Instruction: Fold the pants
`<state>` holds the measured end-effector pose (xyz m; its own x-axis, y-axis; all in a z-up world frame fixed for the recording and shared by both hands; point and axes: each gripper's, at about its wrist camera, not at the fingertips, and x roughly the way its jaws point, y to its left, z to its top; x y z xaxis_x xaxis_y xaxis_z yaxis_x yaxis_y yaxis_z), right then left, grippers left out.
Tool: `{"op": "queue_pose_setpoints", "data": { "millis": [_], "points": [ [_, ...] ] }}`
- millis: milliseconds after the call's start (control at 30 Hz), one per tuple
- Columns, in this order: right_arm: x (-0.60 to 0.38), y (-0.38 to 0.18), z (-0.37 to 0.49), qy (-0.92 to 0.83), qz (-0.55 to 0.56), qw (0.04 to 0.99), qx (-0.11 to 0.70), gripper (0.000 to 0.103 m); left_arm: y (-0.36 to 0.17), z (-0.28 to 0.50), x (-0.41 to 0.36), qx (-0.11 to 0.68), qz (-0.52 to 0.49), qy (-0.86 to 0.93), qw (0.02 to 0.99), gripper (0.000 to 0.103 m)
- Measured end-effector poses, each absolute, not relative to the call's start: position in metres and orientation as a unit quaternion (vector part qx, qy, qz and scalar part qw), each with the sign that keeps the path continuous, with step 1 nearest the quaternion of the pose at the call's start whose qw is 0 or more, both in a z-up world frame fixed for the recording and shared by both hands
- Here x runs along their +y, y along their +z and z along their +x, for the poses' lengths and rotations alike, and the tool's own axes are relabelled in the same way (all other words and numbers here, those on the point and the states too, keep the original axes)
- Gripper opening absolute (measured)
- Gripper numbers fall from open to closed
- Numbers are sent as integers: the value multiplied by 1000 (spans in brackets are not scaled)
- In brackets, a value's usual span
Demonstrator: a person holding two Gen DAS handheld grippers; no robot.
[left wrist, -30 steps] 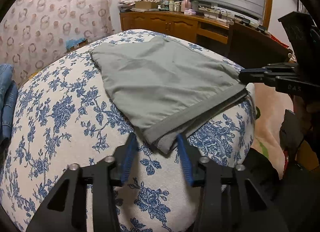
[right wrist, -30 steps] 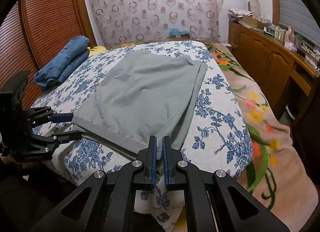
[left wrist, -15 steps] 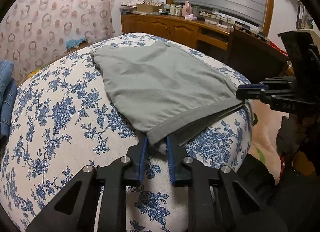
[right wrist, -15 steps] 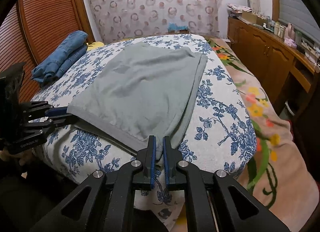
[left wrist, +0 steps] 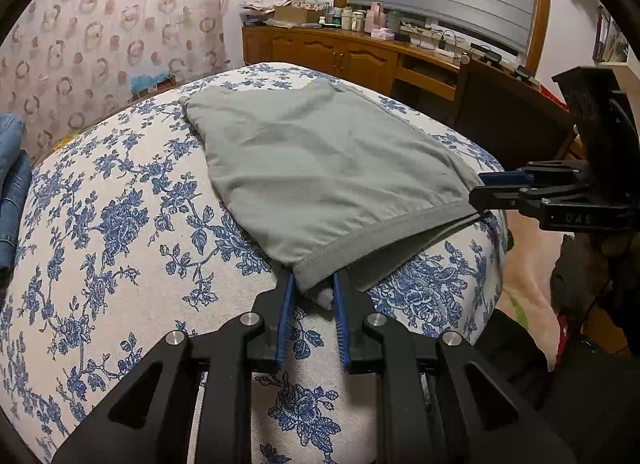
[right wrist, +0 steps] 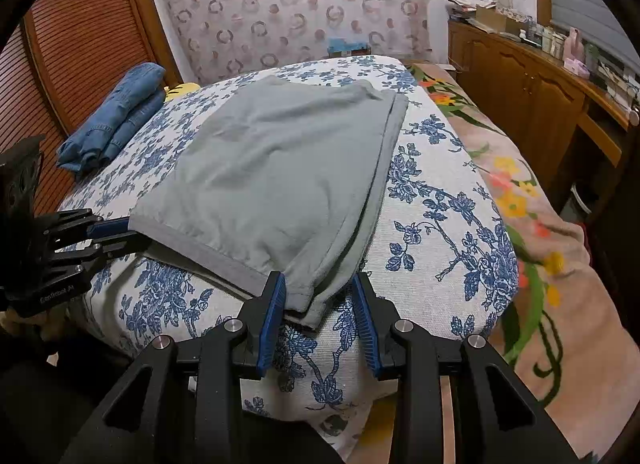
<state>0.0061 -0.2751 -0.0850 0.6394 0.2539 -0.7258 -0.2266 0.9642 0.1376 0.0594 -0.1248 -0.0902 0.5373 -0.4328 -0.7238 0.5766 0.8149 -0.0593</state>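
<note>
Pants (left wrist: 320,168): grey, flat on the bed (left wrist: 120,232), frame centre.
Left gripper (left wrist: 314,300): lower centre, blue fingers (left wrist: 286,316) flanking the waistband corner.
Right gripper (left wrist: 486,188): right edge, at the opposite corner.
</note>
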Motion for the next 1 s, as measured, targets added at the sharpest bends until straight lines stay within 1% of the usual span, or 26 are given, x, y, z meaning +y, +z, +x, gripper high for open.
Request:
{"op": "queue_pose_setpoints", "data": {
  "millis": [33, 67, 167, 233, 433, 700, 867, 1000],
  "points": [
    [-275, -85, 6, 136, 18, 905, 403, 31, -90, 60, -125, 383, 92, -290, 872, 19],
    [-275, -86, 6, 145, 22, 903, 403, 23, -89, 60, -124, 382, 90, -292, 872, 17],
    [-272, -85, 6, 154, 19, 902, 402, 14, -85, 60, -121, 376, 80, -295, 875, 15],
    [-271, -83, 6, 158, 11, 903, 400, 12, -79, 60, -121, 372, 80, -291, 878, 14],
    [-273, -63, 0, 168, 14, 917, 362, 10, -45, 49, -119, 330, 79, -291, 895, 13],
    [-283, -20, -15, 180, 17, 937, 299, 10, -4, 42, -108, 289, 74, -284, 911, 13],
    [-281, -6, -24, 184, 10, 944, 274, 10, 8, 41, -105, 277, 75, -277, 917, 13],
    [-279, -5, -28, 187, 4, 945, 269, 10, 10, 40, -103, 273, 73, -277, 918, 13]
  ]
}}
